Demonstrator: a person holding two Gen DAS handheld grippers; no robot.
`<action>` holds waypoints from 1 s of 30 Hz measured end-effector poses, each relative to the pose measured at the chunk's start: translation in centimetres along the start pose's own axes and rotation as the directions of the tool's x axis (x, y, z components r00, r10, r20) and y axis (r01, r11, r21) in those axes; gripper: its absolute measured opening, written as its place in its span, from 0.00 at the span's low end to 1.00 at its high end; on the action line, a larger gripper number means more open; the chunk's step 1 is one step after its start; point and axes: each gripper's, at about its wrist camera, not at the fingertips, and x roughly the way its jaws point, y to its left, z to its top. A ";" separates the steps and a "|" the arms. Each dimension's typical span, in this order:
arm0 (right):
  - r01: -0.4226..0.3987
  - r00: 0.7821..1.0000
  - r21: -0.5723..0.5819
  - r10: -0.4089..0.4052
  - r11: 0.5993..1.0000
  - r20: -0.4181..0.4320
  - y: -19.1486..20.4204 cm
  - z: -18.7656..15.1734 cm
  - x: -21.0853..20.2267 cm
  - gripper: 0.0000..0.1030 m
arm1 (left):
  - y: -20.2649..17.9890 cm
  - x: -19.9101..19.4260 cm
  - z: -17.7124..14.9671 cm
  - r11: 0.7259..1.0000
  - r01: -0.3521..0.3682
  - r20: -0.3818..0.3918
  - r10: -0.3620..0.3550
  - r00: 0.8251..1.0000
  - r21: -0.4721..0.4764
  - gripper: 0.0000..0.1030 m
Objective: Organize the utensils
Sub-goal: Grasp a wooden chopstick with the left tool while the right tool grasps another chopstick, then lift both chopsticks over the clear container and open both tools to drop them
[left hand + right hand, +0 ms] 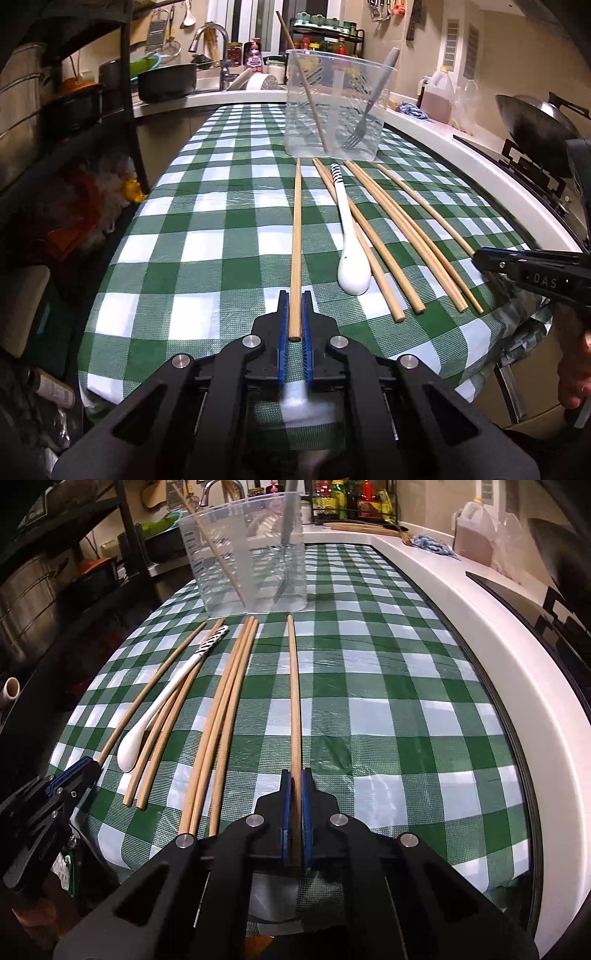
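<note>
**Kitchen table, both claws pinching a chopstick each**

Green-and-white checked oilcloth (221,236) covers the table I am working over, with a white counter (461,602) curving along its right side and a crowded sink area beyond.

Nearest to me, my left gripper (295,314) has its blue pads pressed together on the butt end of the leftmost chopstick (296,236). I judge that grip at the very end is deliberate: it leaves the long shaft free to swing up and drop tip-first into a container. My right gripper (295,794) is likewise pinched on the near end of the rightmost chopstick (293,686), which lies apart from the others, so nothing else gets dragged along.

Between the two held sticks, four loose chopsticks (221,716) lie roughly parallel, pointing away from me. A white ceramic spoon (351,254) with a striped handle rests among the left ones, bowl toward me, touching or crossing one stick; I cannot tell which.

Farther off stands a clear plastic container (336,107), upright, just beyond the far tips. It already holds one chopstick (303,81) leaning left and a grey-handled fork (365,118) tines down, so I take it as the destination. Most of the sorting remains.
</note>
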 end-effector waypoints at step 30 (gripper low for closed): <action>0.019 0.999 -0.037 -0.018 0.999 0.039 1.0 -0.5 -1.5 0.05 | -1.1 -0.2 0.3 0.999 -0.024 0.019 0.024 1.000 0.021 0.06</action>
